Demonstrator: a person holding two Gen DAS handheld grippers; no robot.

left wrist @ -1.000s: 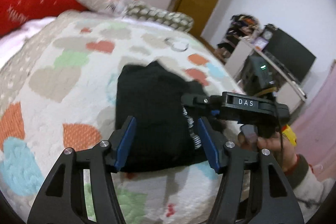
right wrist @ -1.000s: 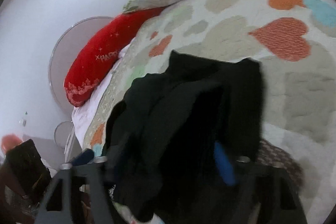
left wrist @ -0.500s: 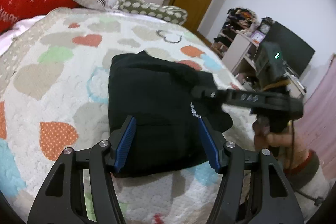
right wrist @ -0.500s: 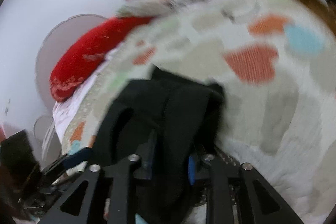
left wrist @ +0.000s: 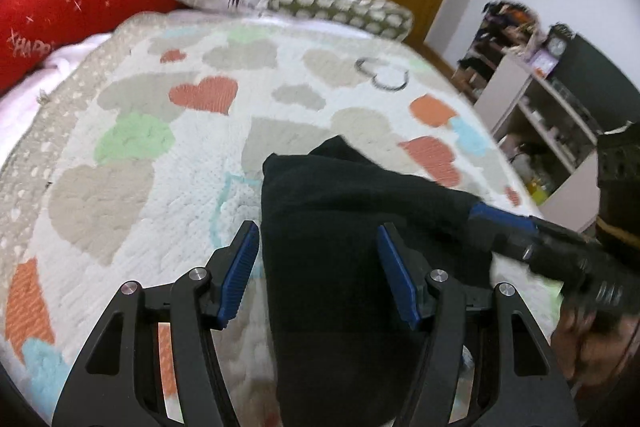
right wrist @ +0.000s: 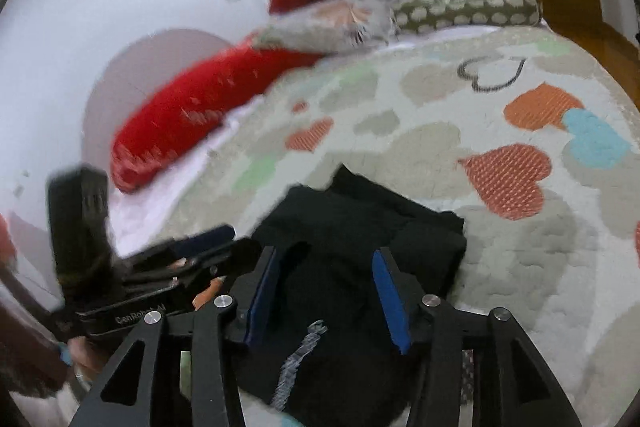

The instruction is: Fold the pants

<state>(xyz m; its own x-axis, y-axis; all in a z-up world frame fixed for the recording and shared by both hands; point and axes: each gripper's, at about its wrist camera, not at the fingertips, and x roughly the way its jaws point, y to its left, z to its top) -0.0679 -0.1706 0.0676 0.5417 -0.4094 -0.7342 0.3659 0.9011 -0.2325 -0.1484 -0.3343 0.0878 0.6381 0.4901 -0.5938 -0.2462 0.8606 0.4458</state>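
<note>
Black pants (left wrist: 344,239) lie bundled on the bed's heart quilt (left wrist: 132,163), spanning the gap ahead of both sets of fingers; left gripper (left wrist: 318,271) and right gripper (right wrist: 326,291) spread wide, gripping nothing, probably so the fold settles flat.

The red pillow (left wrist: 60,15) reads "XHAPP" — cut off — and the left tongs (right wrist: 200,259) body "CenRobot AI".

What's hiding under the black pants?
The folded black pants lie on the white quilted heart-pattern bedspread, which shows all around them. Whatever is directly beneath is covered, so only bedspread can be assumed there.
</note>
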